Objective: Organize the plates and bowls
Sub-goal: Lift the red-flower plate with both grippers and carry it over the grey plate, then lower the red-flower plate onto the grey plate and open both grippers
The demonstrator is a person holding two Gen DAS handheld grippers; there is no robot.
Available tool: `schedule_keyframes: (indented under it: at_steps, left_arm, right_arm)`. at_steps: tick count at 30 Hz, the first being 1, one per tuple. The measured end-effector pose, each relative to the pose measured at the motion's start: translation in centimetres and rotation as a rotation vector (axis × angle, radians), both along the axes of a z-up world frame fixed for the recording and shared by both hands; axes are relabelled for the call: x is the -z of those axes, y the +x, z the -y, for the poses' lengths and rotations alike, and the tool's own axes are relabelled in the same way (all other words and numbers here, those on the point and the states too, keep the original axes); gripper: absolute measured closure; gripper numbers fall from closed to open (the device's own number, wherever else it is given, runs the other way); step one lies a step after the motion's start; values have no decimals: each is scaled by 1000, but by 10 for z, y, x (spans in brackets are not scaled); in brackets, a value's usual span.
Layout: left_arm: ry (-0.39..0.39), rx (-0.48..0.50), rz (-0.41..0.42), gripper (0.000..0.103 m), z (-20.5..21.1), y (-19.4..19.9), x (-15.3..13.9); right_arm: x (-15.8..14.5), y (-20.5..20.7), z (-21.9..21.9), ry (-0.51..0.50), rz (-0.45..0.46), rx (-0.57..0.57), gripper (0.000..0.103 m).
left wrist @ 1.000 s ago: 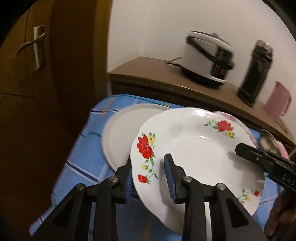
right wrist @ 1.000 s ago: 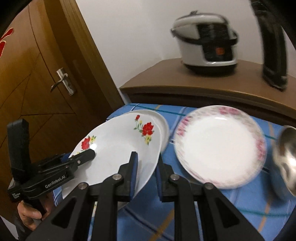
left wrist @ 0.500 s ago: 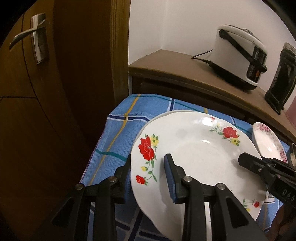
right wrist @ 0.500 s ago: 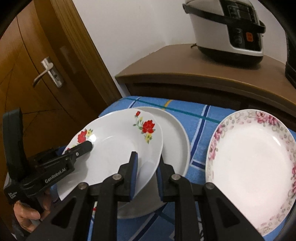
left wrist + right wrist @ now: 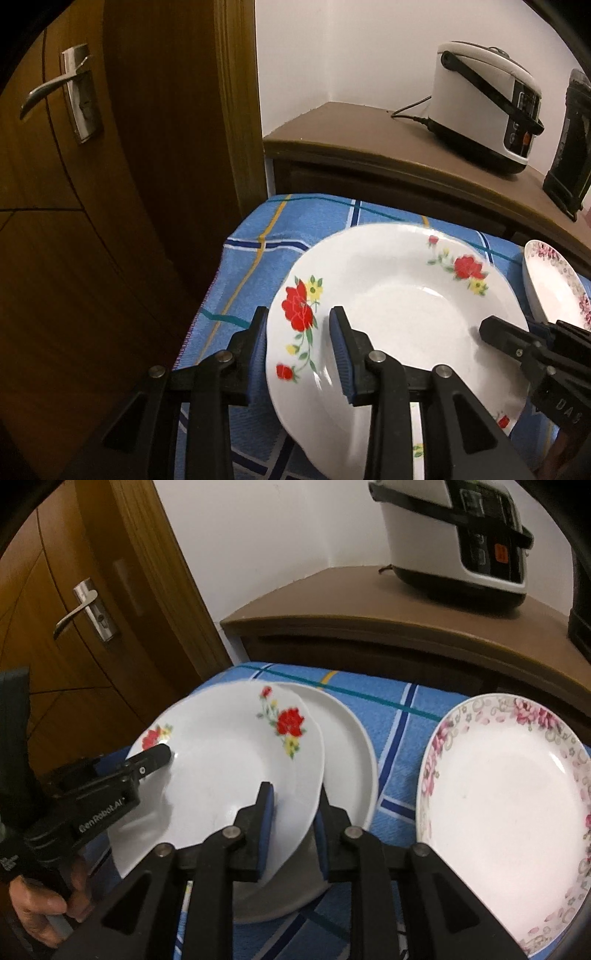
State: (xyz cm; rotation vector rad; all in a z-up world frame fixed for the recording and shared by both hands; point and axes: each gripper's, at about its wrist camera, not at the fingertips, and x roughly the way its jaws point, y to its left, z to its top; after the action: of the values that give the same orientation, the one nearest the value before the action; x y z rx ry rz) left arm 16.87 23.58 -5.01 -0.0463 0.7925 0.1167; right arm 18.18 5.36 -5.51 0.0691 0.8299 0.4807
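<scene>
Jaws of the left gripper [image 5: 297, 354], at six o'clock in the left wrist view, are opening around the rose plate's [image 5: 399, 314] rim; the pads look clear of it.

Right wrist view: the right gripper [image 5: 293, 830] is also parting, rim between. The rose plate sits on the plain plate [image 5: 351, 760]; the pink-bordered plate [image 5: 509, 805], at three o'clock, remains unstacked on the worktop [image 5: 391, 709].

Both tools are matte black plastic with angular, triangular-braced fingers, silver pivot screws and ribbed blue pads. The left gripper [image 5: 149, 760], at the frame's left, bears white "GenRobot.AI" lettering; the right gripper [image 5: 491, 330], at lower right, shows pale "DAS" letters.
</scene>
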Motion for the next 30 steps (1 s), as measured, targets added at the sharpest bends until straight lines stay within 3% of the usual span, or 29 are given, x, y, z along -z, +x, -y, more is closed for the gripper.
schedule_keyframes:
  at_steps: [4, 6, 8, 9, 10, 13, 17, 22, 30]
  left_arm:
    - [17, -17, 14, 65, 0, -2, -8]
    - [38, -17, 17, 58, 3, -6, -13]
    - [44, -16, 30, 43, 5, -10, -19]
    - [49, -15, 42, 34, 7, -13, -22]
    - [61, -17, 53, 32, 8, -15, -26]
    - [95, -53, 56, 31, 11, -21, -32]
    - [122, -96, 27, 31, 14, -28, -32]
    - [162, -110, 43, 31, 26, -52, -36]
    - [149, -114, 35, 31, 39, -87, -37]
  right_arm:
    - [-3, -1, 3, 15, 6, 7, 77]
    - [-7, -4, 6, 34, 17, 10, 67]
    - [-20, -13, 11, 67, 90, 17, 40]
    - [-25, -17, 12, 68, 125, 23, 37]
    - [-32, -22, 13, 59, 170, 34, 35]
    - [-39, -35, 16, 30, 231, 69, 35]
    - [-35, -44, 18, 12, 202, 95, 35]
    - [-42, -63, 22, -7, 232, 104, 35]
    - [-41, -94, 29, -38, 228, 113, 35]
